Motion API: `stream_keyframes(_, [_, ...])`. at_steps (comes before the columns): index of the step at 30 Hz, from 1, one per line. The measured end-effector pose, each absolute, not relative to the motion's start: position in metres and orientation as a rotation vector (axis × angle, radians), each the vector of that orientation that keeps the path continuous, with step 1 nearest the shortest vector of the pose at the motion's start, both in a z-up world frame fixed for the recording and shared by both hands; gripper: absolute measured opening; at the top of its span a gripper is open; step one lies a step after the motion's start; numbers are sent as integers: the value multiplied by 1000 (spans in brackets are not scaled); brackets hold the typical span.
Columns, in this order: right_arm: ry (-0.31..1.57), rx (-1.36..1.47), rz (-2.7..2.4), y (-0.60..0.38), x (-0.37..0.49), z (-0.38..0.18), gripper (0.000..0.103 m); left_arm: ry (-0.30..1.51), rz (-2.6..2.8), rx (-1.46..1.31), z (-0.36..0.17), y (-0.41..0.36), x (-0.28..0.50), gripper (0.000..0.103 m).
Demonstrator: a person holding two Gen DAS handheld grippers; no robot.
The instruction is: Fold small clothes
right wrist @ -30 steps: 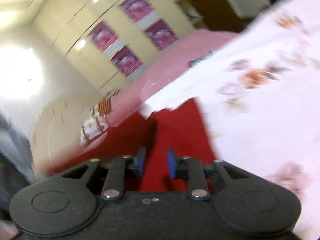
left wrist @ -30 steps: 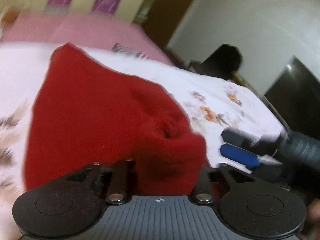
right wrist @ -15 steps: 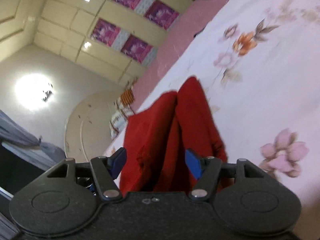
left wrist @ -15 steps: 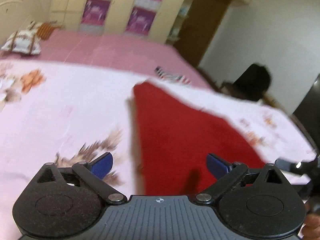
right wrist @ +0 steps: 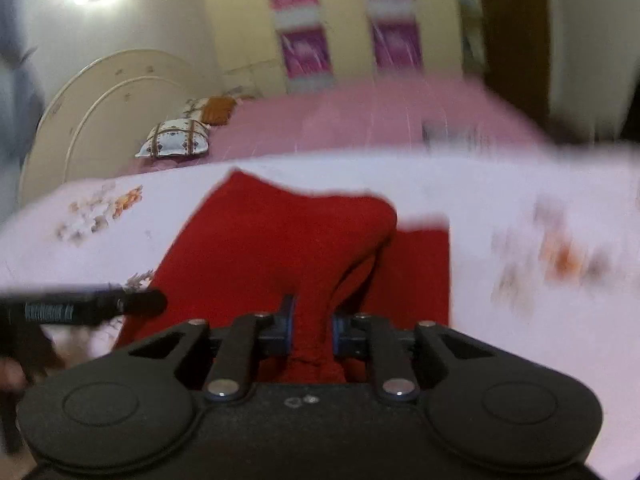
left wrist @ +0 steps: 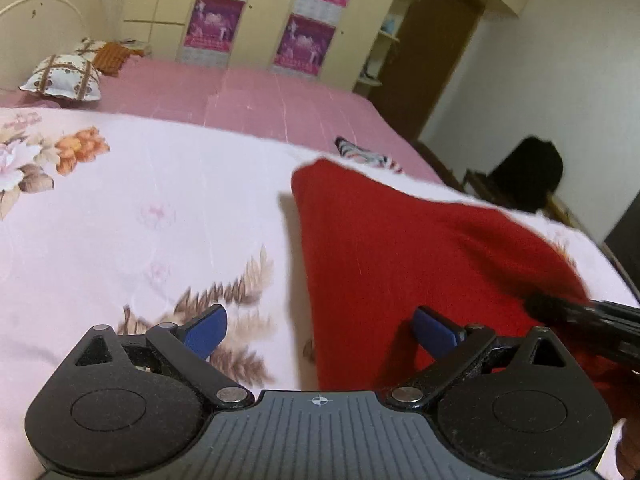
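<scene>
A red garment (left wrist: pixel 400 260) lies on the floral white sheet (left wrist: pixel 160 208), partly folded, with one ridge raised toward the right gripper. My left gripper (left wrist: pixel 320 330) stands wide open over the garment's near left edge, and its pads touch nothing. My right gripper (right wrist: pixel 314 322) is closing, and a bunched fold of the red garment (right wrist: pixel 280 240) fills the gap between its blue pads. The right gripper's black tip (left wrist: pixel 580 312) shows at the garment's right side in the left wrist view. In the blurred right wrist view, the left gripper's finger (right wrist: pixel 100 304) shows at the left.
A pink bedspread (left wrist: pixel 260 100) lies beyond the sheet, with pillows (left wrist: pixel 64 78) by the headboard. A small striped item (left wrist: pixel 364 154) rests past the garment. Wardrobe doors with purple posters (left wrist: pixel 304 36) line the back wall. A dark chair (left wrist: pixel 528 176) stands off the bed's right side.
The left gripper let go of the red garment, opened wide and drew off to the left. The right gripper rolled level, opened, then closed on a bunched fold.
</scene>
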State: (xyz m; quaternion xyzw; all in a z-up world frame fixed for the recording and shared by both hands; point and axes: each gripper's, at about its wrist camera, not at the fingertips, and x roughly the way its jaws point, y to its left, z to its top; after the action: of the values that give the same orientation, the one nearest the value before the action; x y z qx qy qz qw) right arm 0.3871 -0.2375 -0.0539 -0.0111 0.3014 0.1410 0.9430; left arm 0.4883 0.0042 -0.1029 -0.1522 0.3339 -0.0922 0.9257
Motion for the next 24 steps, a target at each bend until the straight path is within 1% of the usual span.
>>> stream_keyframes(4, [524,-2,286,-262,371,-42,16,680,-215,-262,-98,-8,502,99])
stream_keyframes(6, [590,108,273,-284,383,-57,16,717,-199,-172,-106,-24,511,99])
stream_keyframes(8, [732,208,234,-303,401,-92,17,732,-210,-138,-113,-33,513,99])
stream_keyframes(10, [717,317,239,-319,405,-103,18,730,-212,-148,-113,-32,512,99])
stream_keyframes(11, [722,360,233,-323,405,-102,19,729,-213,-144,-112,-31,512,99])
stream_keyframes(12, [719,400,229,-327,404,-100,24,729,-216,-139,-112,-30,511,99])
stream_keyframes(13, [710,426,222,-329,403,-97,26,731,-219,-137,-111,-29,511,99])
stream_keyframes(15, [643,441,188,-334,392,-83,32,733,-222,-137,-110,-27,511,99])
stream_keyframes(19, [575,361,173,-326,400,-65,32,741,-216,-143,-109,-30,511,99])
stream_keyframes(21, [640,350,156,-326,427,-67,35,746,-211,-132,-109,-33,512,99])
stream_keyframes(22, [706,363,146,-327,444,-72,35,748,-212,-125,-109,-33,512,99])
stream_keyframes(24, [763,411,125,-333,465,-84,38,756,-217,-111,-107,-34,513,99])
